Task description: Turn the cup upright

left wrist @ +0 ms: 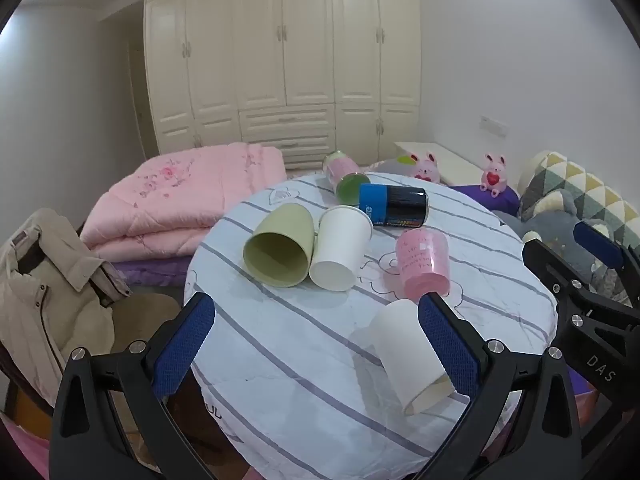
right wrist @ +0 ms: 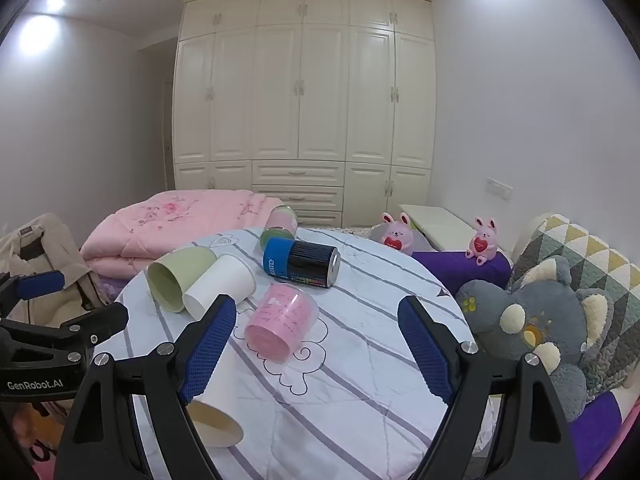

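Left wrist view: left gripper (left wrist: 316, 340) spread, empty; white paper cup on side (left wrist: 404, 354) at 3 o'clock, touching right pad. Risk: light cup rolls off round striped table (left wrist: 280, 380).
Right wrist view: right gripper (right wrist: 316, 344) spread, empty; translucent pink plastic cup on side (right wrist: 280, 322) at 11 o'clock. Risk: pinch crushes wall.

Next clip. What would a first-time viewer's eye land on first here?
The round striped table littered with toppled cups: a green cup and white cup side by side at centre-left, a pink cup to their right, a blue-black can behind. Both open tongs hover near the front edge, the left tongs beside a nearer white paper cup.
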